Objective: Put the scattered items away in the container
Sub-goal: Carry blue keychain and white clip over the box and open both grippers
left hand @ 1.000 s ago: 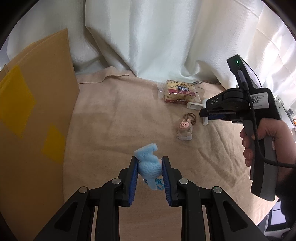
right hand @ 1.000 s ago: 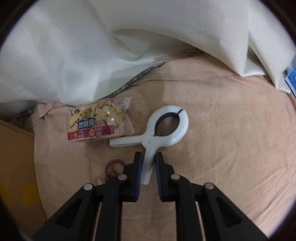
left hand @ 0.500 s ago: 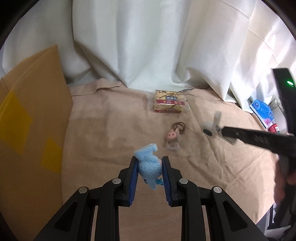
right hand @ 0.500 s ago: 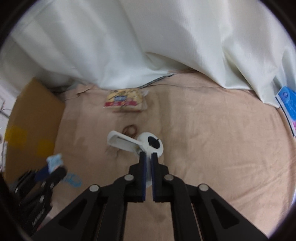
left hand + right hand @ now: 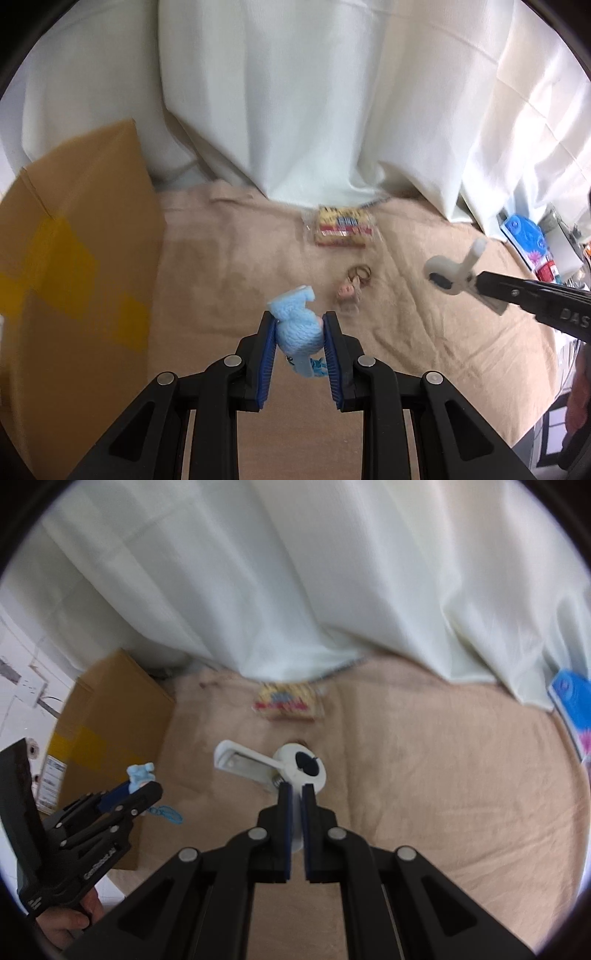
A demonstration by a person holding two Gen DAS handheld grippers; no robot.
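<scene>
My left hand-held gripper (image 5: pixel 298 338) is clamped on a fluffy blue plush toy (image 5: pixel 295 325), its pale head poking above the blue pads and a blue cord dangling beneath; my right hand-held gripper (image 5: pixel 295 794) is clamped on one handle of a white plastic spring clip (image 5: pixel 291 766), the other handle jutting out at ten o'clock. Both are held clear above the beige cloth (image 5: pixel 229 258) that covers the surface. At nine o'clock in the left view stands the brown cardboard box (image 5: pixel 74 236) with yellow tape patches, which I take to be the container; its inside is hidden, so I cannot tell what it holds. Left lying on the cloth are a small pink pig keychain (image 5: pixel 349 291) at one o'clock and, beyond it near the white curtain (image 5: pixel 295 92), a yellow-and-red snack packet (image 5: pixel 341 230). By my reckoning two items are in hand and two remain.
</scene>
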